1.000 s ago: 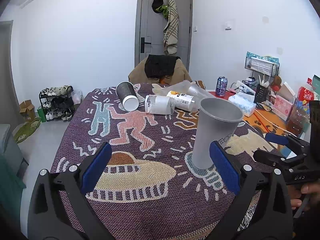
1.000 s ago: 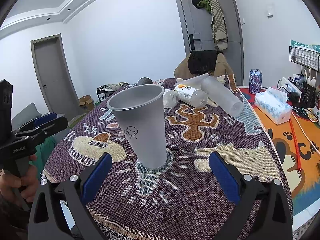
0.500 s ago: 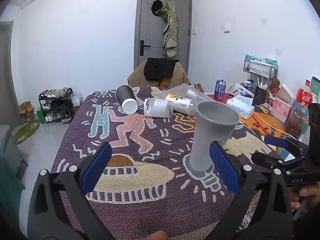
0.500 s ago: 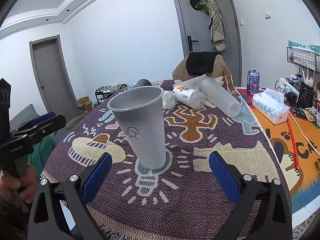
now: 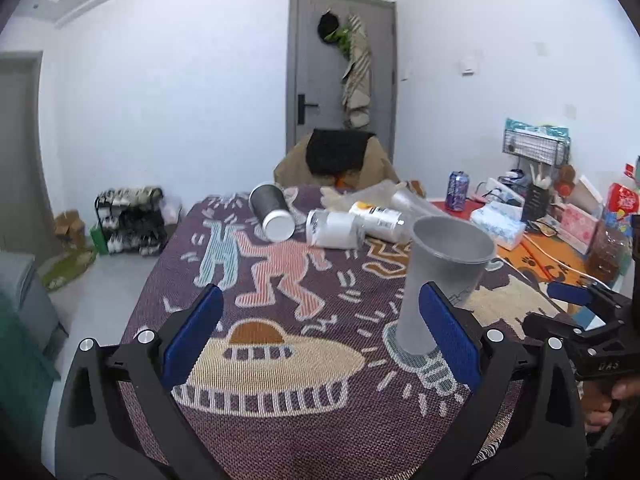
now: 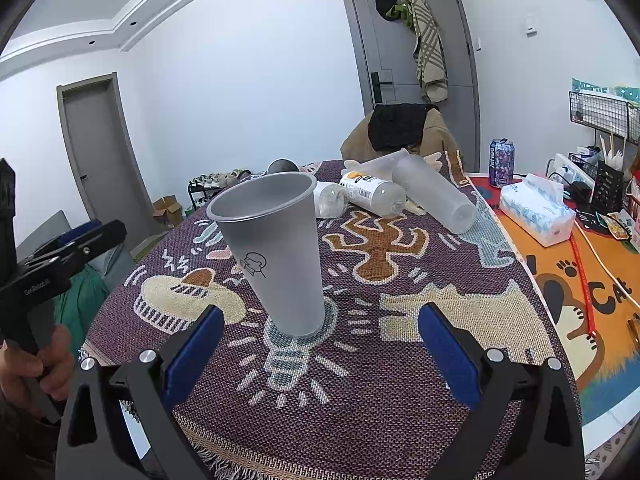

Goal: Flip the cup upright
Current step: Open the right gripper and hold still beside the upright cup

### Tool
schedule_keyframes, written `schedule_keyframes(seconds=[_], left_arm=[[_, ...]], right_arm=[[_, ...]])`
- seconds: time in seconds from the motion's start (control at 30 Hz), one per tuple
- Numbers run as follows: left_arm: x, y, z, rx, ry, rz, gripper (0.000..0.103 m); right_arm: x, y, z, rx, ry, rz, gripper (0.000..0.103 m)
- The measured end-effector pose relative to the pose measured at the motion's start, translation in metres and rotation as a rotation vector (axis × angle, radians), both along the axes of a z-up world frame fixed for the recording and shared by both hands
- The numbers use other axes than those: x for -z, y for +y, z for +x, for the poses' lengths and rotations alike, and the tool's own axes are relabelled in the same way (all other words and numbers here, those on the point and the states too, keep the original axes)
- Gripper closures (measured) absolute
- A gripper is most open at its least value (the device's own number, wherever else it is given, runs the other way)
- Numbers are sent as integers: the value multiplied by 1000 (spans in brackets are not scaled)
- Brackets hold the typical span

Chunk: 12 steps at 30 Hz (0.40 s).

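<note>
A grey frosted cup (image 6: 276, 252) stands upright, mouth up, on the lightbulb figure of the patterned cloth (image 6: 400, 380); it also shows in the left wrist view (image 5: 440, 280). My right gripper (image 6: 320, 350) is open and empty, just in front of the cup and apart from it. My left gripper (image 5: 320, 338) is open and empty, to the left of the cup; its right finger (image 5: 450, 336) overlaps the cup's base in view. Each gripper shows at the edge of the other's view.
A dark cup (image 5: 272, 216), two plastic bottles (image 5: 336, 229) (image 6: 372, 194) and a clear tumbler (image 6: 434, 194) lie on their sides at the far end. A tissue pack (image 6: 536, 208), a soda can (image 6: 502, 162) and a wire rack stand on the orange mat at right.
Both grippers have drawn back slightly from the cup and stay open. The cup stands still.
</note>
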<state>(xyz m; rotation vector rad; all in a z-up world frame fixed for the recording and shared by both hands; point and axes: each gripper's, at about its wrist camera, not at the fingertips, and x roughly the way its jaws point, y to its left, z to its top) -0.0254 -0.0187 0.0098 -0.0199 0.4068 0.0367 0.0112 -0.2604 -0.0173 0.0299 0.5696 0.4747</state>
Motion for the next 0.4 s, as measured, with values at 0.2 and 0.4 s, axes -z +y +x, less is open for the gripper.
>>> schedule_keyframes(seconds=[0.2, 0.4], left_arm=[[1, 0, 7, 27, 30, -18, 6], [11, 10, 14, 31, 72, -62, 6]], right_arm=[[2, 0, 3, 4, 12, -9, 8], [5, 14, 12, -41, 11, -86, 8]])
